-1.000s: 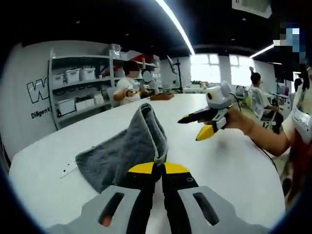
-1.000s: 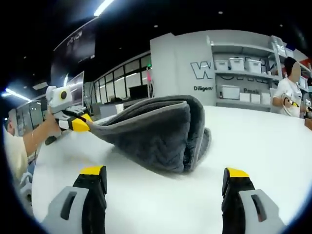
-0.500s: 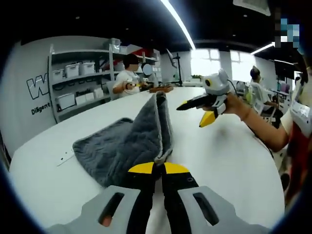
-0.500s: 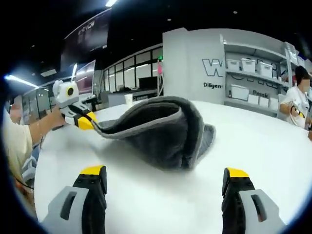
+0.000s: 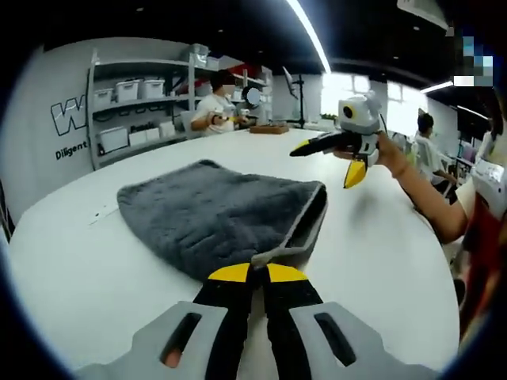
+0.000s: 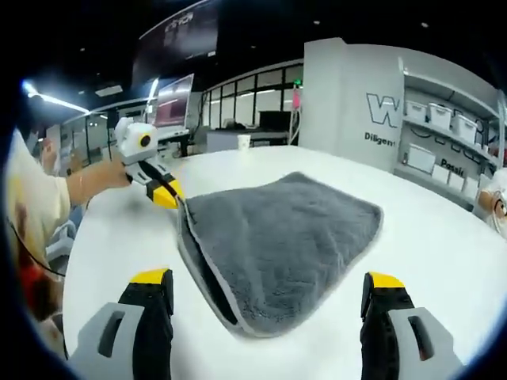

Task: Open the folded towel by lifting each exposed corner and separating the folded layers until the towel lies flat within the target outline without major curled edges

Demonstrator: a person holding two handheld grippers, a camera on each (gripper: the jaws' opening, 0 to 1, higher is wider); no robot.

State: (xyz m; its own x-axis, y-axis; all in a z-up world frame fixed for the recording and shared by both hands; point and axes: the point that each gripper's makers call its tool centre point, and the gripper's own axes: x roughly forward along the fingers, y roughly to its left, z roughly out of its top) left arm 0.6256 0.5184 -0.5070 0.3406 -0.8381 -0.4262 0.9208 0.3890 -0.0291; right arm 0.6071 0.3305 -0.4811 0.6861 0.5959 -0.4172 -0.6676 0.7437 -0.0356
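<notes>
The thick grey plush towel with a pale hemmed border (image 5: 210,218) lies on the round white table (image 5: 71,277), spread low but not yet fully open: along the edge nearest the left gripper (image 5: 252,273) a second layer shows under the top one, so I judge at least one fold is left to separate. That gripper's yellow-tipped jaws are pressed together on the towel's near corner, pinching the hem just above the tabletop. In the right gripper view the same towel (image 6: 289,233) sits between and beyond the right gripper (image 6: 268,279), whose jaws stand wide apart and hold nothing, hovering over the table just short of the cloth. The doubled edge runs along the side towards the left gripper there too. No target outline is visible on the table, so placement cannot be judged. What remains, by my reading, is peeling the upper layer across and smoothing the edges
</notes>
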